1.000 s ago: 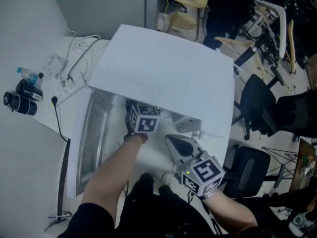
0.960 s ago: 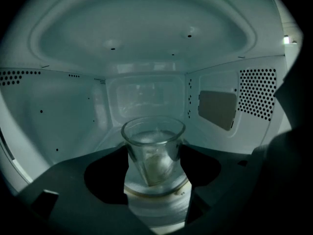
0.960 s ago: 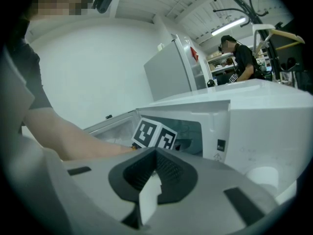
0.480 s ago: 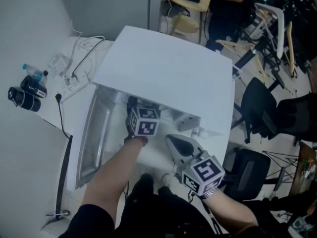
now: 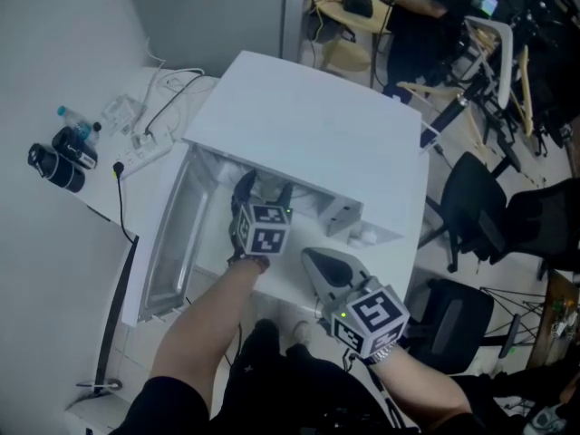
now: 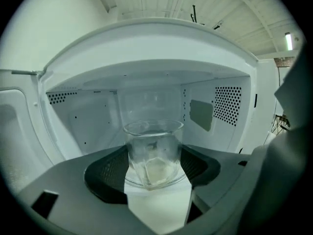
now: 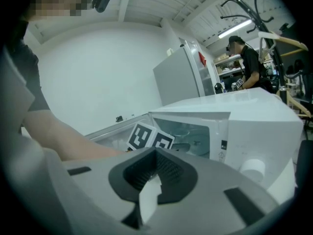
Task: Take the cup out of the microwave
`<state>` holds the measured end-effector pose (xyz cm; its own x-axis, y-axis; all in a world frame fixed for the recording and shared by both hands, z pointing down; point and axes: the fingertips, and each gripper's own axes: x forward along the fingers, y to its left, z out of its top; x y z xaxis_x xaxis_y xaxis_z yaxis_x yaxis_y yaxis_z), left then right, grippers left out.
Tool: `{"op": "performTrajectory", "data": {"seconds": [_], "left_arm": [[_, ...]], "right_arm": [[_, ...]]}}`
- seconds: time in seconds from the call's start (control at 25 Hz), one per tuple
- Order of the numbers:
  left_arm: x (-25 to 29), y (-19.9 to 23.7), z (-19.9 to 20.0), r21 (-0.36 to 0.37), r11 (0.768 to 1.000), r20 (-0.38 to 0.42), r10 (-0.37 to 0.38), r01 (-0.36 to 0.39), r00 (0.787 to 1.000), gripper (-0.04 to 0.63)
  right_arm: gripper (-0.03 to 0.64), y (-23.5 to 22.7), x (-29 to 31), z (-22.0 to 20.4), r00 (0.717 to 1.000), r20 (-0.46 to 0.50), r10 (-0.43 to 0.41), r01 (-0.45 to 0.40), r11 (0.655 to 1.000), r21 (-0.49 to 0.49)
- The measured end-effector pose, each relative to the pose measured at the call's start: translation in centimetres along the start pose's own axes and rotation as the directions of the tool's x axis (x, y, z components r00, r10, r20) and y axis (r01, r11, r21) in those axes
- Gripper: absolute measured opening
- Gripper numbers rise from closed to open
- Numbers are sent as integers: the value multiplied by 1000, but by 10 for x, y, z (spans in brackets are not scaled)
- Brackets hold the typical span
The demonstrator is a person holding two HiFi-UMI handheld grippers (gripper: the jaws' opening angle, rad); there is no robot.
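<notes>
My left tool [image 5: 265, 189] reaches into the open mouth of the white microwave [image 5: 313, 139], and its view shows the two dark pads pressed against opposite sides of the cup [image 6: 154, 153]. The cup is clear glass and stands upright between the jaws, at the front of the cavity, with the perforated side walls behind it. The microwave door [image 5: 170, 243] hangs open on the left. My right tool [image 5: 317, 263] hovers outside, in front of the microwave and just beside my left forearm. Its jaws are nearly together, with only a thin slit between the pads and nothing in them. A power strip [image 5: 145, 152] lies on the bench [image 5: 186, 93] to the left of the microwave.
</notes>
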<state>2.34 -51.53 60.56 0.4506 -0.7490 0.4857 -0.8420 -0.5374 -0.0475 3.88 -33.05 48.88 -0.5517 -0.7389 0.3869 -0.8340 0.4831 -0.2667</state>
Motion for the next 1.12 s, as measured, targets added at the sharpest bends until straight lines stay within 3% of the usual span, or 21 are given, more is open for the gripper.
{"op": "performTrajectory", "data": {"seconds": [1.12], "left_arm": [[-146, -32, 12, -45, 987, 63, 155, -152, 986, 325]], "right_arm": [[18, 47, -102, -1, 986, 79, 144, -137, 986, -94]]}}
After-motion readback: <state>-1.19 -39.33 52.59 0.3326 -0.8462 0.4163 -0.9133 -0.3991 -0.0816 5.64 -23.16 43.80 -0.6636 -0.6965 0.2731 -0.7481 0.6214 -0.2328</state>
